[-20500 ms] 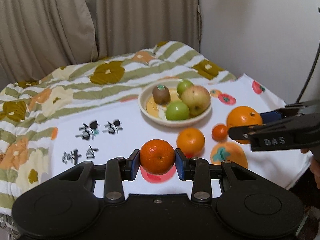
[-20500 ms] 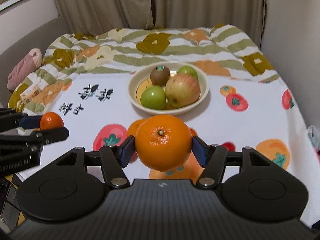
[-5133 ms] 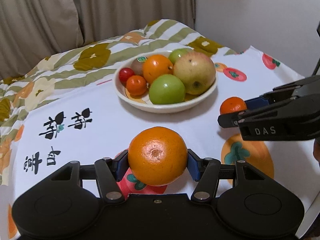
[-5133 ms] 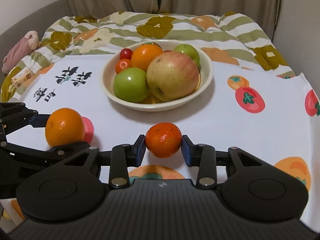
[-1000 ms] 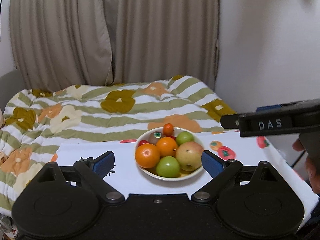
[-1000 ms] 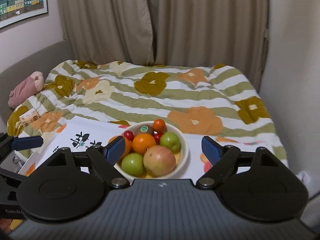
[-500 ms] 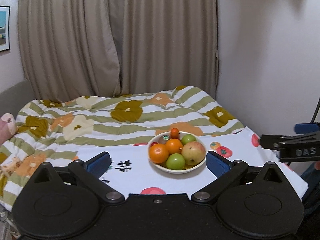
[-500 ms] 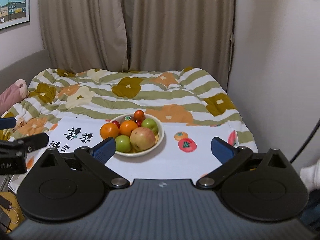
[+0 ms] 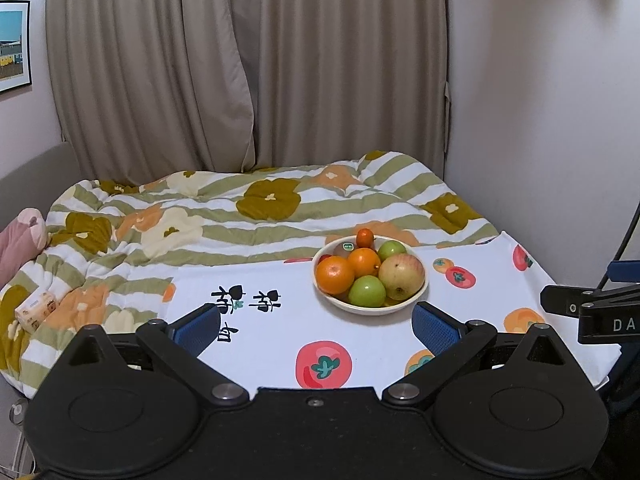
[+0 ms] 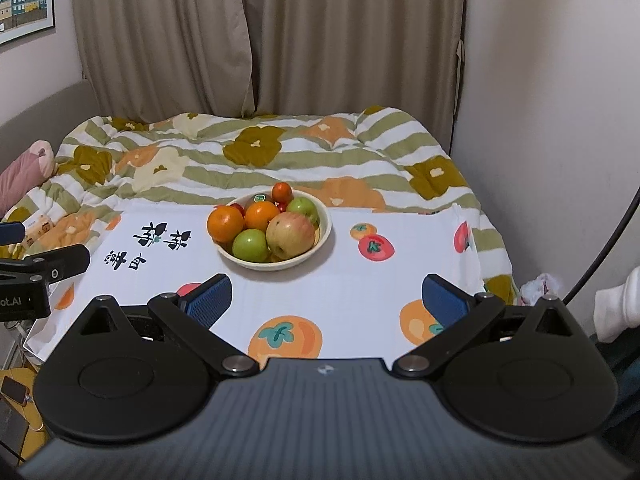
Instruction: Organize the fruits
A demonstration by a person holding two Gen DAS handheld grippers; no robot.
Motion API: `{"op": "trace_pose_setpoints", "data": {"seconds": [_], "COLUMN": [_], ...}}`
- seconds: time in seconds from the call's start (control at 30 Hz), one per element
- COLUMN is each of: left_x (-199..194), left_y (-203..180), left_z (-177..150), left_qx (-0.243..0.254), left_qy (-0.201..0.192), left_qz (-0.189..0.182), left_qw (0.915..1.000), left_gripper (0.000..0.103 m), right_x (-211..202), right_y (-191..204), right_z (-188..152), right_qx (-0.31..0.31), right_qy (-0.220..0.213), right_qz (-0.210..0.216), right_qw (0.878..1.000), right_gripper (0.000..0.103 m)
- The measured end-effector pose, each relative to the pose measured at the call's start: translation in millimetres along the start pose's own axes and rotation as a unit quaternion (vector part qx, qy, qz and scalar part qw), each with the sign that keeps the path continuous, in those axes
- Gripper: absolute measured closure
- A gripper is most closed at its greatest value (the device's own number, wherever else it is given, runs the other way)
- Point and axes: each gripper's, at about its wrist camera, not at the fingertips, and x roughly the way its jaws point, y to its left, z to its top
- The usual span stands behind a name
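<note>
A cream bowl (image 9: 423, 285) stands on the white fruit-print cloth (image 9: 376, 344), also in the right wrist view (image 10: 326, 232). It holds two oranges (image 9: 335, 275), a large apple (image 9: 401, 276), green apples (image 9: 367, 291), a kiwi and small red fruits. My left gripper (image 9: 316, 326) is open and empty, pulled back well short of the bowl. My right gripper (image 10: 326, 298) is open and empty, also back from the bowl. Each gripper shows at the edge of the other's view.
A striped flower-print quilt (image 9: 224, 216) covers the bed behind the cloth. Curtains hang at the back and a wall stands at the right. A pink cushion (image 10: 24, 168) lies at far left. A tissue pack (image 9: 36, 308) lies on the quilt.
Both grippers have drawn back and up from the bowl, so it looks smaller and farther. All fruit now sits in the bowl; earlier each gripper held an orange.
</note>
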Motion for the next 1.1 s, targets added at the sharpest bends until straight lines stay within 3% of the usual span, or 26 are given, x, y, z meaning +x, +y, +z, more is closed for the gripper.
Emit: {"op": "trace_pose_setpoints", "data": {"seconds": [1.1], "left_x": [13], "left_y": [1], "left_z": [2], "left_qx": [0.007], "left_qy": [0.015], "left_qz": [-0.005], "left_qw": [0.9999], "left_gripper": [0.0], "right_x": [20], "right_y": [8], "right_z": [-2], "right_qx": [0.014], "right_qy": [0.035], "right_qz": [-0.015], "right_qw": [0.999], "right_gripper": [0.0]}}
